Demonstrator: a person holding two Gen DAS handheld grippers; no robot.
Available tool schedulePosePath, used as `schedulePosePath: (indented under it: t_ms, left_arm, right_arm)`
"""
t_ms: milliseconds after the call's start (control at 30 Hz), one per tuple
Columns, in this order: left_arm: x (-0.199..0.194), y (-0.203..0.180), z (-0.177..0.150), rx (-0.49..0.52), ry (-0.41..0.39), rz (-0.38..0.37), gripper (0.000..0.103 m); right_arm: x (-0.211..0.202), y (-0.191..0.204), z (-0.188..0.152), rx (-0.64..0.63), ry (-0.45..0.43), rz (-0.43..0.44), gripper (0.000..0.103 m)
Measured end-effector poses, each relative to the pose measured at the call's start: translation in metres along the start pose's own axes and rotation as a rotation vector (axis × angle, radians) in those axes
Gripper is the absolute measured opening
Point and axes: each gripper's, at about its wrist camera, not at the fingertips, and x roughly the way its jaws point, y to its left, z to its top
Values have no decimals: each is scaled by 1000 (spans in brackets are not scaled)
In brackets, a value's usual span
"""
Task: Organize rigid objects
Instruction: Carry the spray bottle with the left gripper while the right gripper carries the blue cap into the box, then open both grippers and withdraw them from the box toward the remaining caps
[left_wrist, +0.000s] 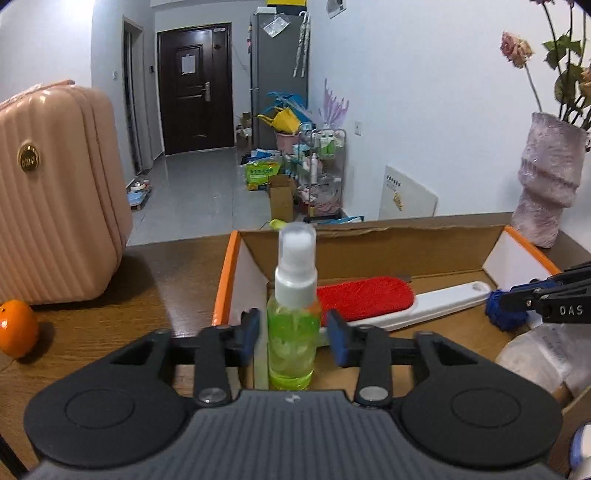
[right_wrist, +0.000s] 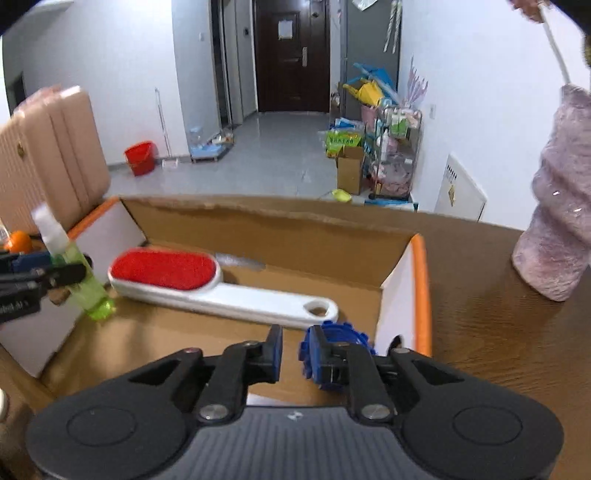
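Observation:
A green spray bottle (left_wrist: 293, 321) with a clear cap stands upright between the fingers of my left gripper (left_wrist: 293, 334), at the left end of an open cardboard box (left_wrist: 369, 236). The jaws sit close on both sides of it, slightly apart; it also shows in the right wrist view (right_wrist: 86, 284). A white lint brush with a red pad (right_wrist: 192, 282) lies flat in the box. My right gripper (right_wrist: 295, 354) is over the box's right end, jaws a little apart, with a blue spiky object (right_wrist: 341, 334) just beyond its right finger.
A pink suitcase (left_wrist: 55, 192) and an orange (left_wrist: 16, 328) stand on the wooden table (left_wrist: 110, 332) to the left. A pink vase (left_wrist: 550, 184) with dried flowers stands at the right. A plastic bag (left_wrist: 543, 358) lies in the box's near right.

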Motion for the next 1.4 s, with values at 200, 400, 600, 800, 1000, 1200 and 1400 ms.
schedulePosePath:
  t_ms: [200, 400, 600, 800, 1000, 1200, 1400]
  left_arm:
    - [-47, 2, 12, 24, -8, 23, 59]
    - [-143, 12, 15, 12, -58, 19, 65]
    - [-263, 9, -21, -2, -162, -33, 70]
    - [-356, 4, -84, -31, -230, -72, 79]
    - [-414, -4, -160, -45, -278, -54, 85]
    - [-456, -8, -218, -71, -292, -48, 89]
    - [-466, -5, -250, -90, -248, -50, 89]
  right_arm:
    - [-71, -8, 15, -7, -89, 0, 20]
    - [-170, -3, -2, -10, -181, 11, 27]
    - [-266, 34, -63, -38, -301, 107, 37]
    - [-328, 85, -142, -62, -388, 190, 47]
    - [-359, 125, -225, -48, -395, 250, 61]
    - [-377, 159, -289, -41, -344, 329, 65]
    - [-380, 171, -309, -58, -320, 289, 68]
